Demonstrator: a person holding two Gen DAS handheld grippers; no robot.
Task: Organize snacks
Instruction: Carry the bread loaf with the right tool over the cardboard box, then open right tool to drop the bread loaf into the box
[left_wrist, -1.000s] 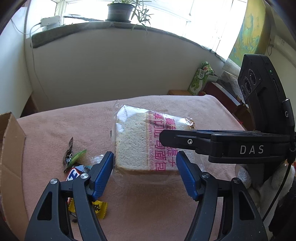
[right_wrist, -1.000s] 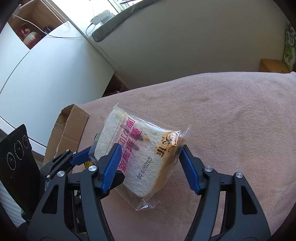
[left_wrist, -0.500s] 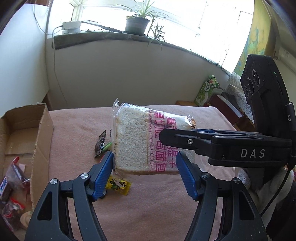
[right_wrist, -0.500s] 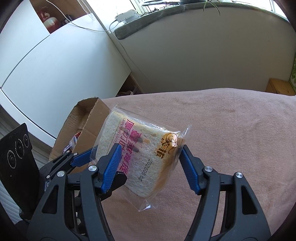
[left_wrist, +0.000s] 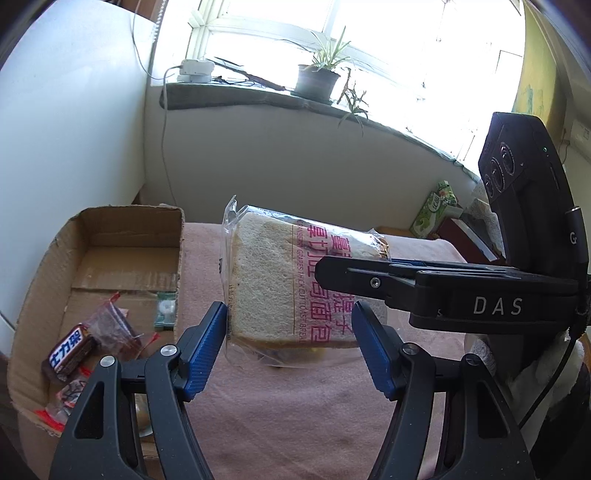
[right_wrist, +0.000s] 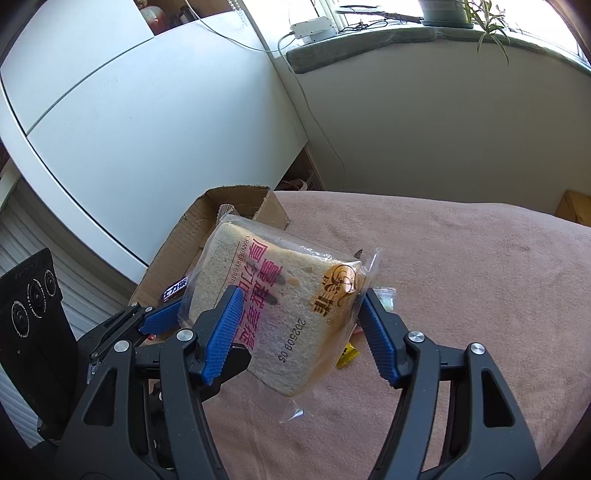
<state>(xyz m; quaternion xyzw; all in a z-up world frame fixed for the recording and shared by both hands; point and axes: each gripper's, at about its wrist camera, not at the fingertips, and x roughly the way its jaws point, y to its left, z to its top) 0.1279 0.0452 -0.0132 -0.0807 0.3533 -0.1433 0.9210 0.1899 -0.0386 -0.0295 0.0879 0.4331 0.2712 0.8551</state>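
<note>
A clear bag of sliced bread (left_wrist: 280, 280) with pink lettering hangs above the pink cloth (left_wrist: 295, 417), its shadow beneath it. My left gripper (left_wrist: 290, 332) is shut on its near end, blue pads against both sides. My right gripper (right_wrist: 299, 325) is shut on the bread bag (right_wrist: 273, 306) from the other side; its black body (left_wrist: 443, 288) crosses the left wrist view. The open cardboard box (left_wrist: 125, 236) stands just left of the bread and holds a chocolate bar (left_wrist: 70, 350), a clear packet (left_wrist: 114, 328) and a wrapped candy (left_wrist: 165, 308).
A yellow candy (right_wrist: 347, 356) and a pale green wrapper (right_wrist: 384, 295) lie on the cloth (right_wrist: 461, 295) under the bread. A white cabinet (right_wrist: 147, 129) stands behind the box (right_wrist: 236, 199). A windowsill with a potted plant (left_wrist: 317, 77) runs along the back wall.
Both grippers have carried the bread up and to the left, off the loose candies. The cardboard box and its contents have come into view beside it.
</note>
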